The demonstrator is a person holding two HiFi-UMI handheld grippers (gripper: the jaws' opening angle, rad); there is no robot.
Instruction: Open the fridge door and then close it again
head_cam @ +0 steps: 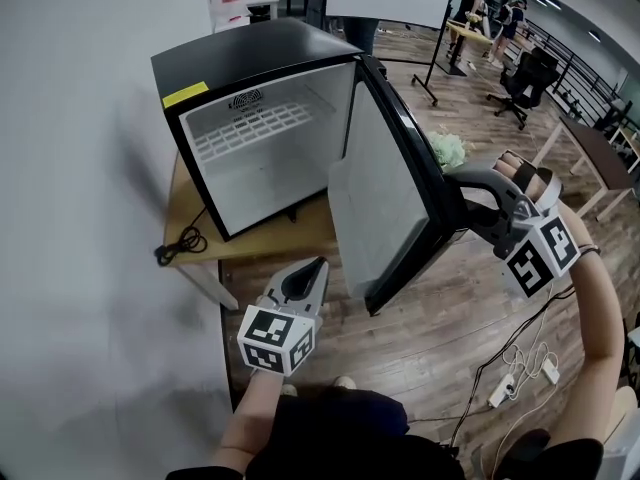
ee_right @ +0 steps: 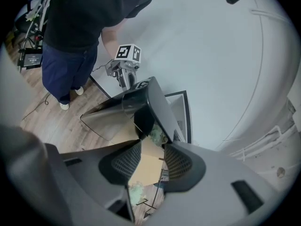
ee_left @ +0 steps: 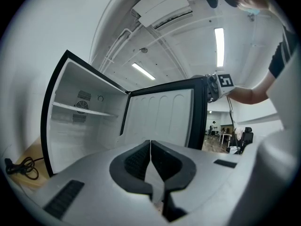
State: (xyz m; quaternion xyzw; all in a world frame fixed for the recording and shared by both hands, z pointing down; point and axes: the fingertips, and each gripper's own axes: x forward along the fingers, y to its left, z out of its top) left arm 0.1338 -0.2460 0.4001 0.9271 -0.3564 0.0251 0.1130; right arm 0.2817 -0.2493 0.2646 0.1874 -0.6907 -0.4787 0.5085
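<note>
A black mini fridge [head_cam: 250, 58] stands on a low wooden table [head_cam: 190, 218] with its door [head_cam: 385, 188] swung wide open. The white inside with one wire shelf [head_cam: 250, 123] is bare. My right gripper [head_cam: 455, 190] sits at the door's free top edge. In the right gripper view its jaws [ee_right: 153, 147] stand part way apart with the door's dark edge [ee_right: 143, 121] between the pads. My left gripper [head_cam: 315, 268] hangs in front of the fridge, below the door, touching nothing. It is shut and empty [ee_left: 150, 147], facing the door's white inner lining [ee_left: 160, 117].
A white wall runs along the left. A black cable [head_cam: 180, 243] lies coiled on the table's left end. A green bundle [head_cam: 450, 150] sits behind the door. A power strip and cords [head_cam: 520, 368] lie on the wood floor at right. An office chair [head_cam: 525, 78] and desks stand farther back.
</note>
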